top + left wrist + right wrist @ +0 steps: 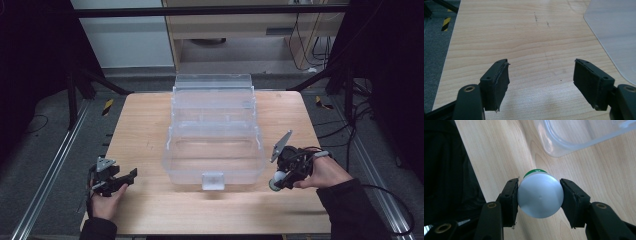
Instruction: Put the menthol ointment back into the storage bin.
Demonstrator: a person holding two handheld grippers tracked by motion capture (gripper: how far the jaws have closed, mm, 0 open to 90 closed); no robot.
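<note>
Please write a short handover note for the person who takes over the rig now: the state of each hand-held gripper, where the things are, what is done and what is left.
Left hand-held gripper: open, holds nothing, low over the wooden table, left of the clear plastic box.
Right hand-held gripper: shut on a small bottle with a white cap and some green behind the cap, right of the box's front corner.
Box: mid-table, lid open, looks empty from the high view.
Done: bottle is gripped.
Left, probably: place the bottle in the box; closing the lid may follow.
</note>
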